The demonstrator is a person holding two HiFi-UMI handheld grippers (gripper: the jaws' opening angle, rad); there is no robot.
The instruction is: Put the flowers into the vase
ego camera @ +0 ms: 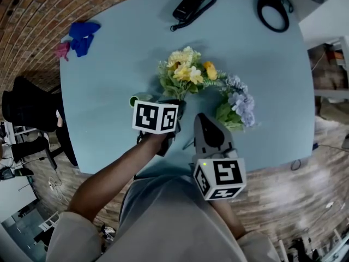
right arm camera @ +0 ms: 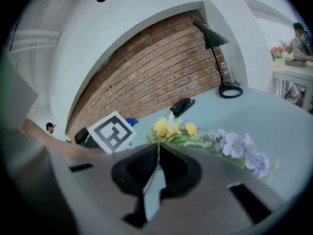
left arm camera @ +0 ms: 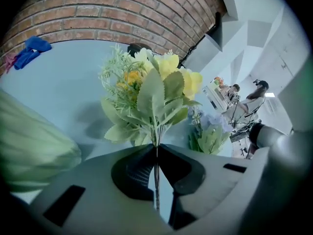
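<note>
A bunch of yellow flowers (ego camera: 185,70) with pale green leaves stands up from the blue-grey table (ego camera: 109,75). My left gripper (ego camera: 173,100) is shut on its thin stem just below the leaves. In the left gripper view the stem (left arm camera: 156,180) runs between the closed jaws of the left gripper (left arm camera: 156,146), and the yellow flowers (left arm camera: 156,77) rise above them. A green vase (ego camera: 139,99) sits just left of that gripper, and the vase (left arm camera: 34,151) looms blurred in its view. Purple flowers (ego camera: 240,100) lie to the right. My right gripper (ego camera: 200,117) is shut near them, empty.
A black case (ego camera: 192,4) and a black desk lamp's round base (ego camera: 272,9) are at the table's far side. Blue and pink cloths (ego camera: 80,36) lie at the far left corner. A black chair (ego camera: 24,109) stands left of the table. A brick wall lies beyond.
</note>
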